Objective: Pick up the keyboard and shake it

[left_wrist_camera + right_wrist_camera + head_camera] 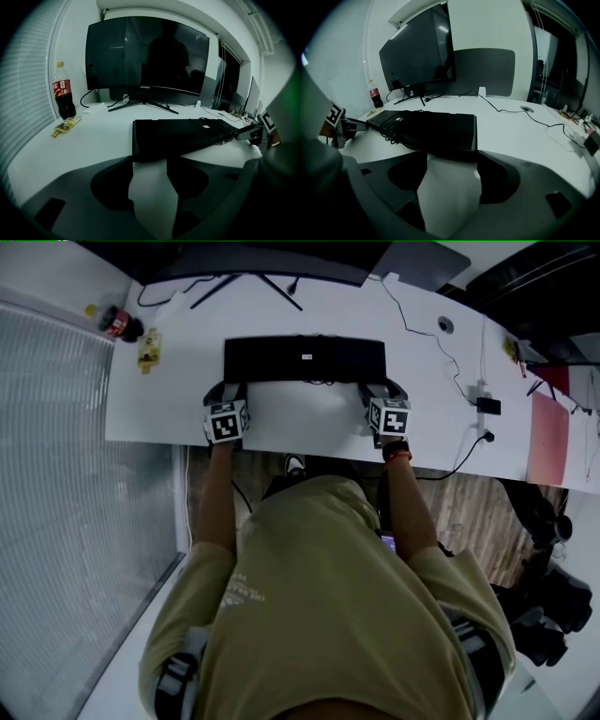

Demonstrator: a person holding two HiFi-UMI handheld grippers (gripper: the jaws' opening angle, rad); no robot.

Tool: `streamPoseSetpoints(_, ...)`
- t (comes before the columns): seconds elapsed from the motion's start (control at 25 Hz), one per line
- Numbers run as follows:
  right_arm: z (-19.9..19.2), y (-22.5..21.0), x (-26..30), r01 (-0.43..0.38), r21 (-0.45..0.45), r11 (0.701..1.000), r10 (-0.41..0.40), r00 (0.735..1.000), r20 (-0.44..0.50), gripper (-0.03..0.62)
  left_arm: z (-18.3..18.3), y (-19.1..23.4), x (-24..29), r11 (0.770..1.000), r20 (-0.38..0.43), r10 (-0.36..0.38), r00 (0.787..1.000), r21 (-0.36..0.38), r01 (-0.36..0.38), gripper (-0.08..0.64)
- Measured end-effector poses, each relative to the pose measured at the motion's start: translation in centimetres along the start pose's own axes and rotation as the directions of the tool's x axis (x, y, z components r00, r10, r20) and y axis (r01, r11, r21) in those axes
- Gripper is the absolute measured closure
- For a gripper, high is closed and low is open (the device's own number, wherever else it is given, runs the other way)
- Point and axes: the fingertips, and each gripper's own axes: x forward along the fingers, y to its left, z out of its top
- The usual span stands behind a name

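A black keyboard (305, 359) lies bottom side up across the white desk (300, 423), in front of the monitor, with its cable bunched on top. My left gripper (228, 385) sits at the keyboard's near left corner. My right gripper (382, 387) sits at its near right corner. In the left gripper view the jaws (151, 161) stand apart with bare desk between them, and their tips meet the keyboard's (178, 136) near edge. The right gripper (452, 157) shows the same against the keyboard (436, 129). No pad visibly presses on it.
A curved monitor (145, 56) on a spread stand is behind the keyboard. A cola bottle (119, 324) and a yellow packet (148, 350) lie at the far left. Cables and a plug block (487, 406) run along the right. The desk's near edge is just behind my grippers.
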Motion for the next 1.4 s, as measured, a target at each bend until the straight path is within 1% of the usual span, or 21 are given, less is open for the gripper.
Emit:
streamPoseSetpoints(0.12,0.3,-0.3,-0.8,0.003,0.081,0.997,-0.003,1.0,0.003,0.255,-0.4,-0.1,-0.6,1.0,-0.042,-0.007,0.999,0.028,0.009,0.324)
streamPoseSetpoints(0.2,1.0,0.0,-2.0,0.002,0.125,0.992,-0.005,1.0,0.029,0.255,-0.6,-0.4,-1.5,0.999,-0.051,-0.025,0.998,0.027,0.026,0.324)
streamPoseSetpoints(0.28,2.6,0.5,-2.9,-0.009,0.141,0.99,-0.002,0.997,0.074,0.255,0.3,-0.7,-2.3,0.999,-0.026,-0.038,0.999,0.027,0.039,0.324)
streamPoseSetpoints(0.4,5.2,1.7,-4.0,-0.034,0.139,0.99,0.015,0.991,0.135,0.255,2.6,-1.1,-3.4,0.999,0.045,-0.05,0.998,0.018,0.05,0.324)
streamPoseSetpoints(0.52,7.4,3.5,-5.4,-0.062,0.127,0.99,0.038,0.982,0.183,0.261,4.9,-2.3,-5.4,0.997,0.113,-0.072,0.991,0.006,0.072,0.336)
streamPoseSetpoints(0.68,10.9,5.4,-7.3,-0.091,0.079,0.993,0.069,0.965,0.253,0.303,8.7,-4.2,-7.6,0.994,0.202,-0.106,0.974,0.024,0.103,0.357)
streamPoseSetpoints(0.8,12.7,6.7,-8.8,-0.11,0.053,0.993,0.089,0.951,0.297,0.339,11.1,-5.5,-9.2,0.992,0.261,-0.122,0.958,0.051,0.112,0.403)
streamPoseSetpoints(0.88,14.0,7.6,-10.0,-0.128,0.042,0.991,0.107,0.936,0.334,0.385,12.5,-6.3,-10.2,0.99,0.294,-0.134,0.946,0.076,0.117,0.422)
streamPoseSetpoints(1.0,15.7,8.9,-11.9,-0.142,0.001,0.99,0.131,0.914,0.383,0.435,13.8,-7.6,-11.3,0.985,0.33,-0.154,0.931,0.119,0.121,0.457)
streamPoseSetpoints(1.12,16.9,9.9,-13.6,-0.135,-0.045,0.99,0.141,0.897,0.42,0.459,14.7,-8.8,-12.4,0.98,0.358,-0.178,0.917,0.15,0.131,0.485)
streamPoseSetpoints(1.24,17.5,10.8,-14.9,-0.136,-0.074,0.988,0.155,0.885,0.439,0.479,15.6,-10.0,-13.9,0.975,0.389,-0.202,0.899,0.166,0.147,0.509)
streamPoseSetpoints(1.4,17.5,11.6,-16.5,-0.145,-0.09,0.985,0.17,0.873,0.457,0.504,16.4,-11.5,-15.8,0.969,0.424,-0.224,0.877,0.196,0.153,0.529)
